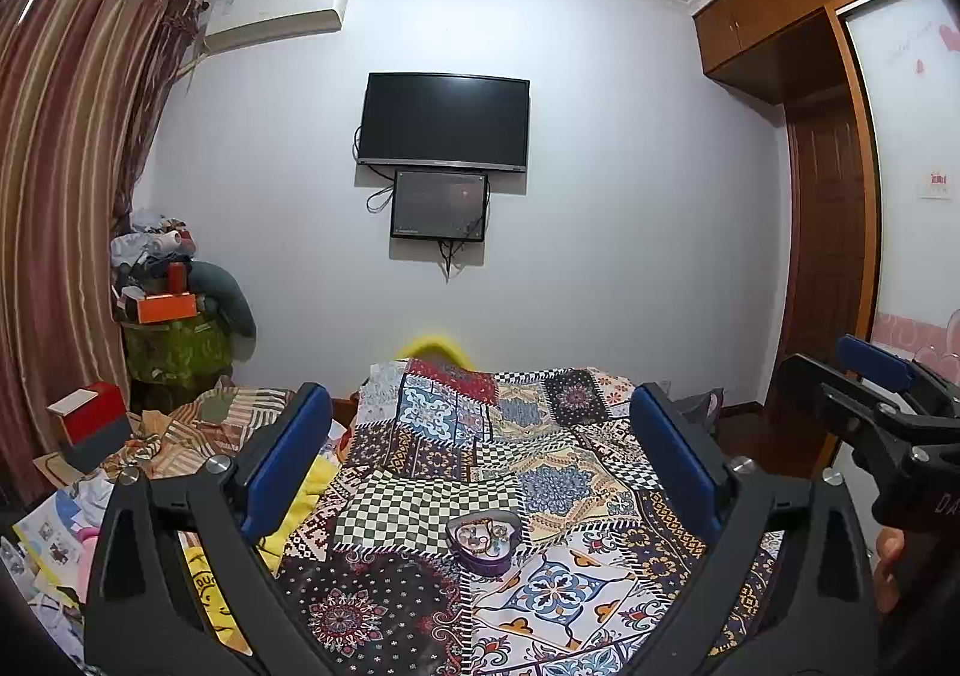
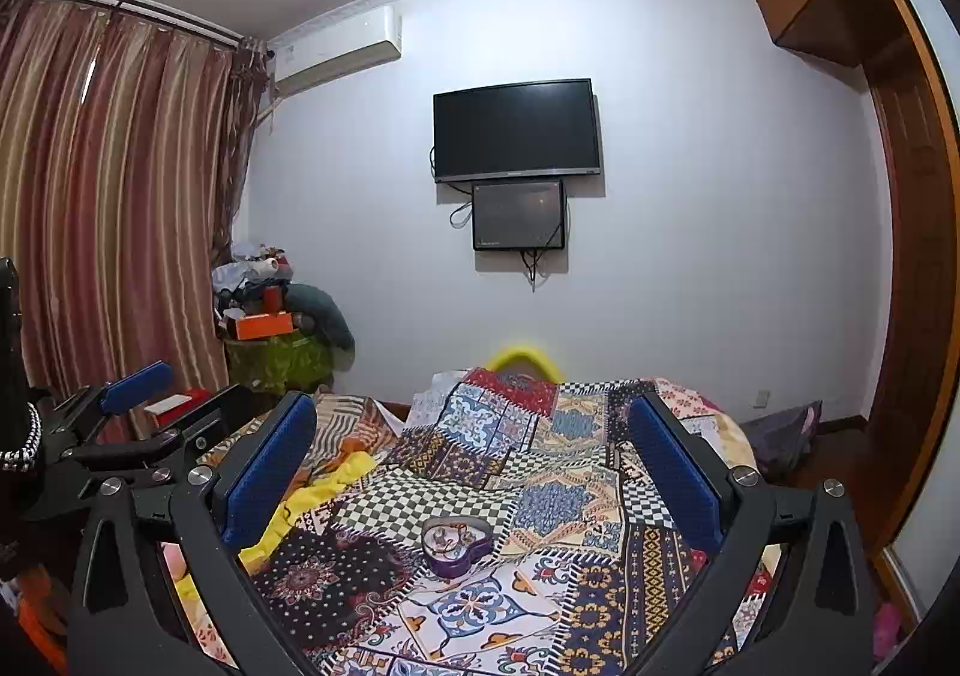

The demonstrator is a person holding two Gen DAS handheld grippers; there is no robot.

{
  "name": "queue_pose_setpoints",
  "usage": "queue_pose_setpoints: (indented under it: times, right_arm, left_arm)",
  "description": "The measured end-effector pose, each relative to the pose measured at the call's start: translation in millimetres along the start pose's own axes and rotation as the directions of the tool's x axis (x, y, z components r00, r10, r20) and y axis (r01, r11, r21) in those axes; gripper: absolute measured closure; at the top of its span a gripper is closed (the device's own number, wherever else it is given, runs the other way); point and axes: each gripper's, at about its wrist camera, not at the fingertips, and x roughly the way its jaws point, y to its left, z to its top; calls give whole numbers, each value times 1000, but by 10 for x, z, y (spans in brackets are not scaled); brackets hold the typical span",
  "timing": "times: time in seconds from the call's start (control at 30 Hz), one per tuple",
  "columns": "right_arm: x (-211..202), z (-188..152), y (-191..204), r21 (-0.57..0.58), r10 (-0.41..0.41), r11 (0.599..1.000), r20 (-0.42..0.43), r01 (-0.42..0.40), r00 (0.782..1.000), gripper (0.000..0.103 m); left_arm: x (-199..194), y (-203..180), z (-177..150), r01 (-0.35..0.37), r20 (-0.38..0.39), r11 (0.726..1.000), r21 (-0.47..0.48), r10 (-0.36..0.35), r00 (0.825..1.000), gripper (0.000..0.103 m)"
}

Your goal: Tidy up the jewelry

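Note:
A small purple heart-shaped jewelry box (image 1: 483, 543) sits open on the patchwork bedspread (image 1: 540, 472), with several small pieces of jewelry inside. It also shows in the right wrist view (image 2: 454, 546). My left gripper (image 1: 480, 436) is open and empty, held above and short of the box. My right gripper (image 2: 474, 436) is open and empty too, at about the same distance. The right gripper shows at the right edge of the left wrist view (image 1: 888, 394); the left gripper shows at the left of the right wrist view (image 2: 138, 412).
A yellow cloth (image 2: 312, 502) lies on the bed's left side. Left of the bed are a red and white box (image 1: 90, 418), striped bedding and a cluttered stand (image 1: 174, 328) by the curtain. A TV (image 1: 444, 121) hangs on the far wall; a wardrobe (image 1: 828, 256) stands at the right.

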Motion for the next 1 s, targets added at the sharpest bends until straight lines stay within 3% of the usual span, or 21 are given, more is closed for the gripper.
queue_pose_setpoints:
  times: [1.0]
  right_arm:
    - [44, -12, -55, 14, -8, 1000, -26, 9, 1000, 0]
  left_arm:
    - [91, 14, -46, 38, -30, 999, -10, -38, 999, 3]
